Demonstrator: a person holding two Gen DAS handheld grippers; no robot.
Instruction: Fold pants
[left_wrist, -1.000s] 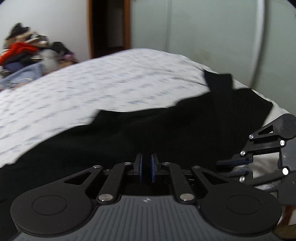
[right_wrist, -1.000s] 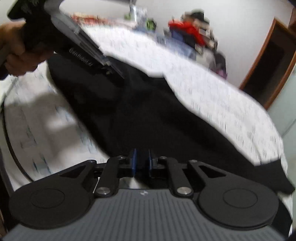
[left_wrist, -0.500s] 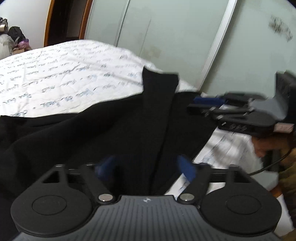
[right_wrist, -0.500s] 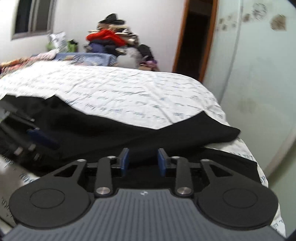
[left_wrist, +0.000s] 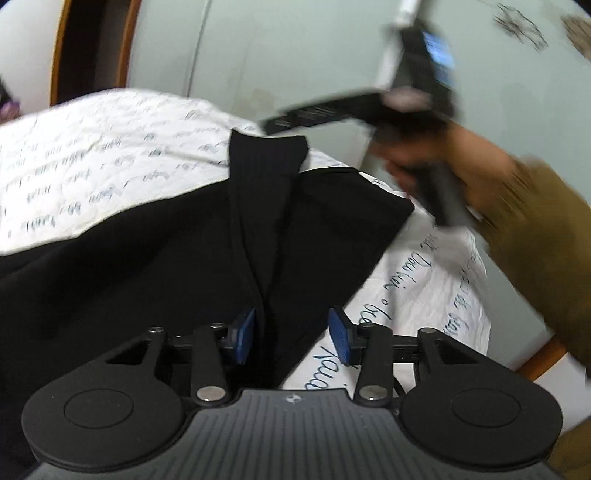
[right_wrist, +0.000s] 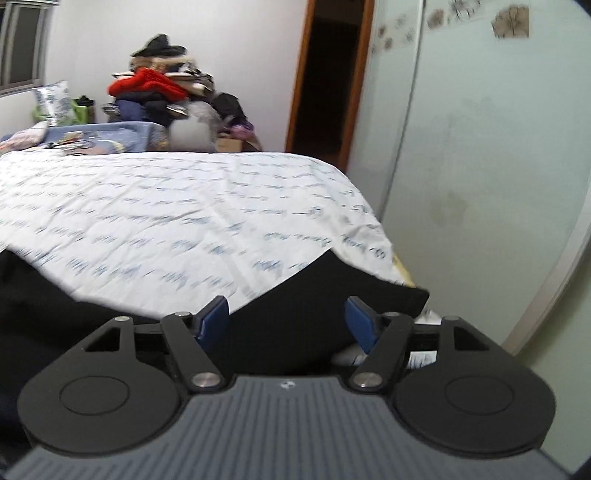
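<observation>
The black pants (left_wrist: 184, 258) lie spread across the near edge of the bed (right_wrist: 166, 206), one narrow strip reaching away toward the pale wardrobe door (right_wrist: 480, 147). The left gripper (left_wrist: 291, 334) has just been closing yet stands part open, fabric between its pads but unpressed. The right gripper (right_wrist: 288, 321), just opening, gapes wide above the pants, holding nothing. Beyond the bed a clothes heap (right_wrist: 162, 88) stands beside the dark doorway (right_wrist: 328, 74).

Bed (right_wrist: 177, 206), white script-print sheet; black pants (left_wrist: 155, 266) spread on it.
</observation>
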